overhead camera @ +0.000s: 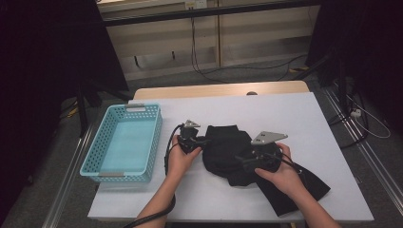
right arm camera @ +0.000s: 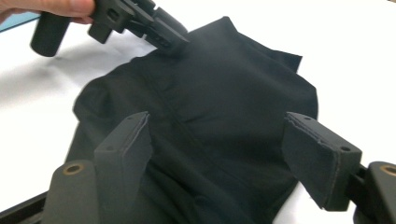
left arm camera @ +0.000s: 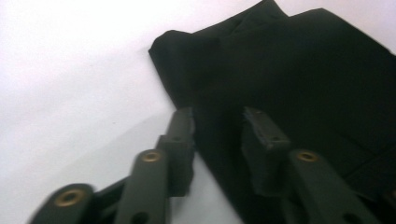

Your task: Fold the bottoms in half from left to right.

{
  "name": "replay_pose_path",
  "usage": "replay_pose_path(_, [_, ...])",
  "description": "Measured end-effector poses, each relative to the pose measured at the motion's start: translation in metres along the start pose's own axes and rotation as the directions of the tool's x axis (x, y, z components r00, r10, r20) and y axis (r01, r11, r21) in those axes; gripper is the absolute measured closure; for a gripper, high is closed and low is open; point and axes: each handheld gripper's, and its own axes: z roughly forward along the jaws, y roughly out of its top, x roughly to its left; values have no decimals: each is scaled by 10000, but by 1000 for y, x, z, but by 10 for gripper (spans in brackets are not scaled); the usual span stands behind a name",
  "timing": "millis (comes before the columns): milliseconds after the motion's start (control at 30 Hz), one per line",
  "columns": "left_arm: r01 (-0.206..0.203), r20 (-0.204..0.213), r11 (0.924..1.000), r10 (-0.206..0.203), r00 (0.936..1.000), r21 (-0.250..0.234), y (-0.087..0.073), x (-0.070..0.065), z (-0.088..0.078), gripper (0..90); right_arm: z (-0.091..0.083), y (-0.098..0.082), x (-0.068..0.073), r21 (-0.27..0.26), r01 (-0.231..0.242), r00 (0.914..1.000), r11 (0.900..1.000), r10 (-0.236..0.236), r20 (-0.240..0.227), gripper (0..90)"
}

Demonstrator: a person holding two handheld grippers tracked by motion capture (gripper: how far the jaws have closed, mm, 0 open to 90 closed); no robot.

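Light blue basket (overhead camera: 105,142) holding nothing, black garment (overhead camera: 228,152) on table beside it

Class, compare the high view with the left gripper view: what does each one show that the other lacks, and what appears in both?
High view alone: the blue basket left of the cloth, both of the person's hands, the right gripper, the floor and cables beyond the table.

Left gripper view alone: a close look along the left gripper, whose jaws straddle the cloth's edge with a gap between them.

Both: the black cloth on the white table.
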Motion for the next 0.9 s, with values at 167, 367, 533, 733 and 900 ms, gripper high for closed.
replay_pose_path(167, [2,272,9999,-6,9996,164,2,-2,0,797,1,-2,-6,99,-135,9998,9999,133,154,234])
replay_pose_path(367, [389,167,9990,-393,9991,234,1,4,-8,854,3,-5,-8,252,-70,9996,9997,63,277,232])
replay_pose_path(533, [780,-292,9968,-775,9966,165,-4,18,-23,858,1,-5,-12,213,-224,9991,9995,216,368,232])
replay_pose_path(733, [966,-763,9953,-969,9924,-78,-7,22,-27,798,-1,-5,-17,129,-316,9985,9994,310,451,232])
replay_pose_path(900, [402,-1252,9984,-450,9911,-410,6,24,-21,514,-1,-5,-18,110,-381,9984,9992,376,429,231])
